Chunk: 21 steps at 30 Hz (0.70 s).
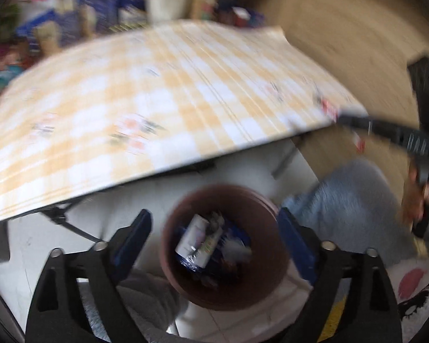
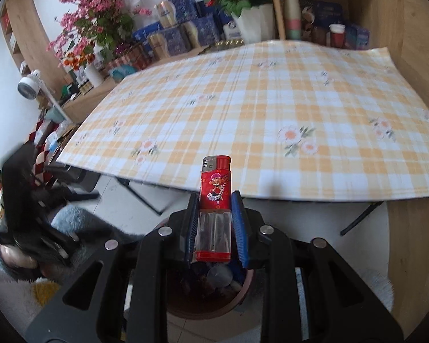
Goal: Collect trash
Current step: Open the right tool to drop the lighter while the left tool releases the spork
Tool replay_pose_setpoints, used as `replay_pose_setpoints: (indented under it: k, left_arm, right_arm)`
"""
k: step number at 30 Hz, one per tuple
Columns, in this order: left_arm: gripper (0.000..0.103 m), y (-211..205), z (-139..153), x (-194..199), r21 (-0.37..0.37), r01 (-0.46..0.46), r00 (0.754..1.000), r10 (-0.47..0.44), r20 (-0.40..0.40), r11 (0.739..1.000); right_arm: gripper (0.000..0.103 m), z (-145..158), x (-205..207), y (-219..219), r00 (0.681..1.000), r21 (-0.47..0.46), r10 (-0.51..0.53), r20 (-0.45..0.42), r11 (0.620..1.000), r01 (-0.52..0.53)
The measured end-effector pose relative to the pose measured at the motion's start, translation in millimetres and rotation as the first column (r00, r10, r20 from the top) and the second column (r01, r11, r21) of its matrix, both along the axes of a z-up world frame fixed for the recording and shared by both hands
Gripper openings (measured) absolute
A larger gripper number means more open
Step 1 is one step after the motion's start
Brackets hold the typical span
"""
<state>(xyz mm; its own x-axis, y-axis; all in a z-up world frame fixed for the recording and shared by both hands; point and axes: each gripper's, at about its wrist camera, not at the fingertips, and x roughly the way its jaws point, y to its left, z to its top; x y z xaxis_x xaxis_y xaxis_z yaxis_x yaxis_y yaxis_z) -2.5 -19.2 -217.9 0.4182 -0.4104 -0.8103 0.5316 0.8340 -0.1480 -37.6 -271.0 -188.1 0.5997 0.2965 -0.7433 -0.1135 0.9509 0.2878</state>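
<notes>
A brown round bin stands on the floor below the table edge, with several wrappers and a white packet inside. My left gripper is open and empty, hovering above the bin, its view blurred. My right gripper is shut on a red lighter with a clear lower half, held upright above the bin near the table's front edge. The right gripper also shows in the left wrist view at the table's right edge, with the lighter as a red blur at its tip.
The table carries an orange-and-white checked cloth. Behind it are shelves with flower pots, blue boxes and cups. A wooden wall runs on the right. Table legs and white floor lie under the edge.
</notes>
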Motion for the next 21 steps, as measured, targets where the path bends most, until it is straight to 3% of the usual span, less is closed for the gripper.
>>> replay_pose_setpoints:
  k: [6,10,13,16,21]
  left_arm:
    - [0.097,44.3,31.0,-11.2,-0.018,-0.223,0.966,0.224,0.127,0.975]
    - [0.097,63.7,36.9,-19.6,-0.005,-0.346,0.922,0.341,0.182,0.938]
    - [0.097,74.9,36.9,-25.6,-0.04,-0.379,0.904,0.379,0.196,0.924]
    - [0.097,78.5,32.2,-23.3,-0.03,-0.394,0.901,0.392,0.188,0.919]
    - [0.097,87.0,22.1,-18.1,-0.059,-0.418,0.899,0.422,0.119,0.907]
  right_arm:
    - [0.026,-25.6,0.4,39.5,0.983,-0.012,0.156,-0.101,0.987,-0.158]
    - [0.026,-45.6,5.8,62.8,0.962,-0.028,0.215,-0.168,0.975,-0.222]
    - [0.026,-62.6,12.0,71.6,0.949,-0.014,0.224,-0.223,0.972,-0.233]
    - [0.027,-77.4,19.4,76.1,0.937,-0.008,0.22,-0.273,0.973,-0.231]
    - [0.026,-93.1,24.8,77.8,0.926,0.024,0.212,-0.312,0.976,-0.216]
